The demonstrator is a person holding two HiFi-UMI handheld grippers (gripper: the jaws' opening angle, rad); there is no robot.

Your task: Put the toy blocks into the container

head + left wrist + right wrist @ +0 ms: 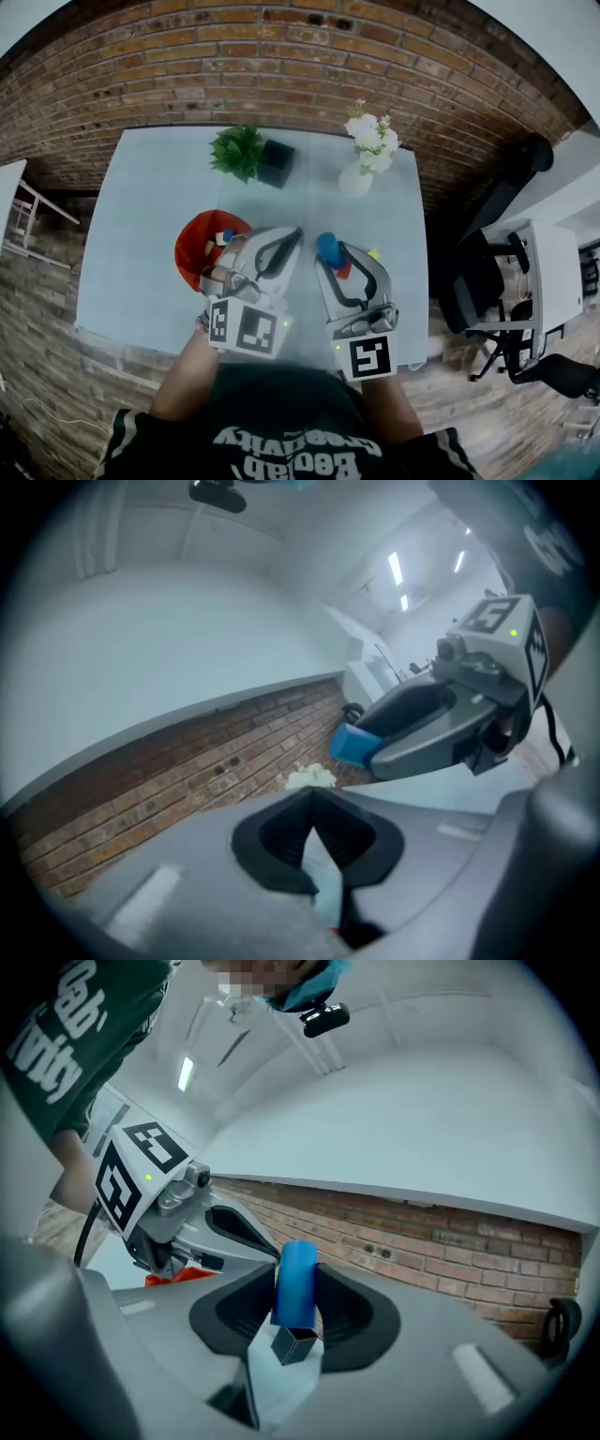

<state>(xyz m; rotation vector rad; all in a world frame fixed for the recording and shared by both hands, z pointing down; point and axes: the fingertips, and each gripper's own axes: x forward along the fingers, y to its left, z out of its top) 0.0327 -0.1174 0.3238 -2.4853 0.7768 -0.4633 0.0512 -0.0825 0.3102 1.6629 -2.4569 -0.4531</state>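
Note:
My right gripper (330, 248) is shut on a blue cylinder-shaped block (329, 247), raised above the pale table (141, 234). In the right gripper view the blue block (297, 1283) stands upright between the pads. My left gripper (293, 236) hangs beside it, over the edge of the red container (197, 248), jaws together with nothing in them. Its tips meet in the left gripper view (312, 797), where the blue block (354, 744) shows in the other gripper. A small blue block (228, 235) lies in the container. A yellow-green block (373, 254) and something red (345, 271) lie under the right gripper.
A green plant (239, 150) in a black pot (277, 161) and a white vase of flowers (367, 145) stand at the table's far side. A brick wall (281, 66) is behind it. A black chair (492, 253) and a white desk (548, 272) are to the right.

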